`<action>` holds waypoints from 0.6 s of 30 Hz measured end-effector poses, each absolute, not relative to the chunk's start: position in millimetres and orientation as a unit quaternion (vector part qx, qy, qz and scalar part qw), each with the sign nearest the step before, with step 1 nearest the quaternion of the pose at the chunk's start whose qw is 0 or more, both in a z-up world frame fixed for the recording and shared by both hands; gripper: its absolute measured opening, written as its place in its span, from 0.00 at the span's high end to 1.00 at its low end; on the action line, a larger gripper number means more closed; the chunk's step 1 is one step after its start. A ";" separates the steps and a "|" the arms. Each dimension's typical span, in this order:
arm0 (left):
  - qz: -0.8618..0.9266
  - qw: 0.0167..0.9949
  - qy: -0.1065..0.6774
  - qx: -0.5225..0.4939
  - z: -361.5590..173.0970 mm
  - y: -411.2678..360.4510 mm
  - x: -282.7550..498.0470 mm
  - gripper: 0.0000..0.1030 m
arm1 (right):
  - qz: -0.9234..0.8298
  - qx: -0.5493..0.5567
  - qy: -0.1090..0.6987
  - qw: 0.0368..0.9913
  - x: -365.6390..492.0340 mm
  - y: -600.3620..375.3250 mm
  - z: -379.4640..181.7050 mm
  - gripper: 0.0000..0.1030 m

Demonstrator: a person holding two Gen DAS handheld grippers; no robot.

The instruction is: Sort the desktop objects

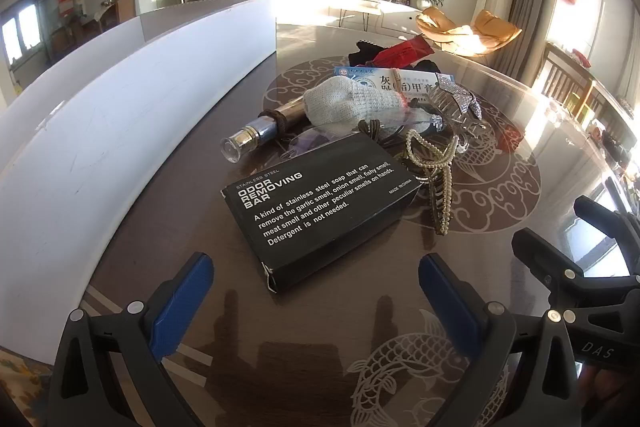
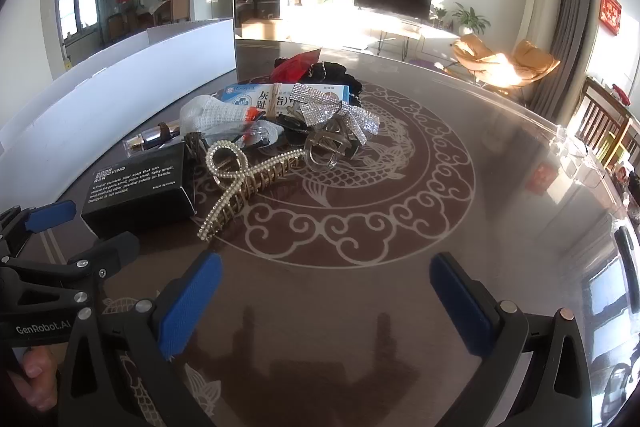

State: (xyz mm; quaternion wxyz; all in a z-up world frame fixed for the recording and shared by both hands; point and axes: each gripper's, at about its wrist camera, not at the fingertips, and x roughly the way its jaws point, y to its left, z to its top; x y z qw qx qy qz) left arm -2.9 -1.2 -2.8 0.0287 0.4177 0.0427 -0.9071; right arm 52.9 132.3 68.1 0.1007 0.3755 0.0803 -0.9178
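A heap of small objects lies on the dark patterned table (image 1: 500,227). Nearest is a black box (image 1: 320,203) printed "Odor Removing Bar", also in the right wrist view (image 2: 140,187). Beside it lies a pearl hair claw (image 1: 436,183) (image 2: 240,179). Behind are a grey knitted glove (image 1: 352,103), a metal tube (image 1: 260,135), a medicine box (image 2: 260,97), a rhinestone bow (image 2: 336,107), a clear hair claw (image 2: 324,147) and a red wrapper (image 1: 400,53). My left gripper (image 1: 316,291) hangs open just short of the black box. My right gripper (image 2: 326,287) is open over bare table.
A long white box wall (image 1: 120,131) (image 2: 120,87) runs along the left of the heap. The other gripper shows at each view's edge, the right one (image 1: 580,267) and the left one (image 2: 60,247). A hand (image 2: 36,375) holds the left handle. A living room lies beyond.
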 end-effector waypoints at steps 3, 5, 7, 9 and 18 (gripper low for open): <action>-0.908 0.029 0.042 0.417 -2.7 -0.9 -1.6 0.00 | -0.917 0.376 0.082 0.102 52.5 131.7 68.0 0.00; -0.907 0.029 0.043 0.418 -2.5 -0.9 -1.8 0.00 | -0.917 0.376 0.082 0.103 53.2 131.3 67.9 0.00; -0.907 0.030 0.044 0.417 -2.9 -1.2 -1.7 0.00 | -0.917 0.376 0.082 0.103 52.9 131.0 67.8 0.00; -0.907 0.030 0.045 0.417 -3.0 -1.5 -1.4 0.00 | -0.917 0.377 0.083 0.105 52.4 130.4 67.7 0.00; -0.902 0.045 0.031 0.429 -8.9 1.1 -5.1 0.00 | -0.911 0.389 0.076 0.114 50.1 131.7 60.6 0.00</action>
